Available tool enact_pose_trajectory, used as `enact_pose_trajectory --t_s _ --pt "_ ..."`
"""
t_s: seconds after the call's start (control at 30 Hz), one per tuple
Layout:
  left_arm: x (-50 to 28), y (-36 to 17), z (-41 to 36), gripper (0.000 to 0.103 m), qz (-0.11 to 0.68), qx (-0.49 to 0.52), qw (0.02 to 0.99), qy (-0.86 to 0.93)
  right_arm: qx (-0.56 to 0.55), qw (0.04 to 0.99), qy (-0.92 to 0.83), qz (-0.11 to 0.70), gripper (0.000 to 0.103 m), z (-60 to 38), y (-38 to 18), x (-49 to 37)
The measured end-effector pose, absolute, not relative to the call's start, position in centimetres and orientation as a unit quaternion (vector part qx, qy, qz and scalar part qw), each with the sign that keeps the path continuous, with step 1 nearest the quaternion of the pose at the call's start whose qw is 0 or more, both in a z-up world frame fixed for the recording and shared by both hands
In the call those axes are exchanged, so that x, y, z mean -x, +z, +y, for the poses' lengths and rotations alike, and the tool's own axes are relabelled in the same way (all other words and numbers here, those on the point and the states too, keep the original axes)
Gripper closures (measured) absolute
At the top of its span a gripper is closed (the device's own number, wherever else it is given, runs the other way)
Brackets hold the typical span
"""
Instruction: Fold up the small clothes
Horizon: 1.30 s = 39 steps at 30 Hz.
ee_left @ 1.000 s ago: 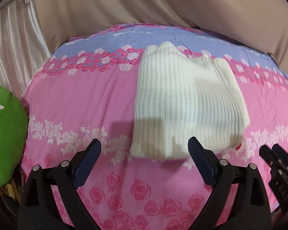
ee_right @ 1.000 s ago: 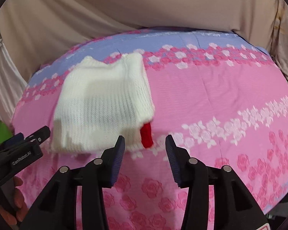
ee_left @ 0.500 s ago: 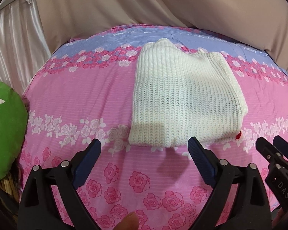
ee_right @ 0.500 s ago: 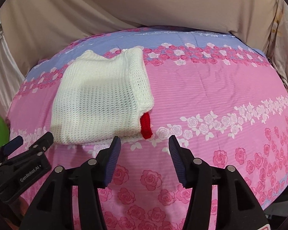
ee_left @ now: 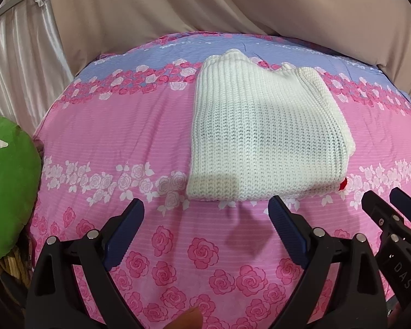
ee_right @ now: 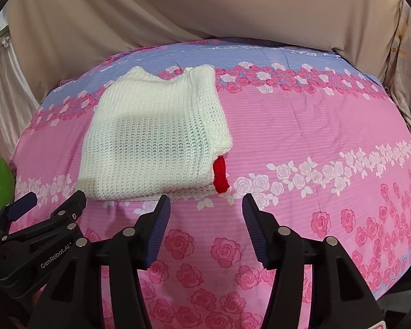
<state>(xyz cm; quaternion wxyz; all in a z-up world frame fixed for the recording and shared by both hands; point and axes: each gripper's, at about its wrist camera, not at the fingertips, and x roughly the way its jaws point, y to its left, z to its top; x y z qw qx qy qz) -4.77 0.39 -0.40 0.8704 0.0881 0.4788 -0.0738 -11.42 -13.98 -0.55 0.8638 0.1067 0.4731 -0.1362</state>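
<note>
White knit sweater [ee_left: 265,137], folded on the bed [ee_left: 117,142]; both grippers, left [ee_left: 205,213] and right [ee_right: 205,211], had backed away wide open and empty, fold apparently complete.

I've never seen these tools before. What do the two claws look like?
Both, the left claw and the right claw, are matte black plastic clamps with silver rivets and ridged dark blue pads. White lettering reads "GenRobot.AI" and "DAS".
</note>
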Motion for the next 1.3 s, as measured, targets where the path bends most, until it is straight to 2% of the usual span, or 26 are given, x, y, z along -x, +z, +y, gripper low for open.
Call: enact_pose_trajectory --t_s 1.3 --pt "4.7 -0.4 -0.4 0.014 0.465 -0.104 0.877 -0.068 -0.097 0.863 -0.129 0.479 0.048 -12.6 -1.0 10.8"
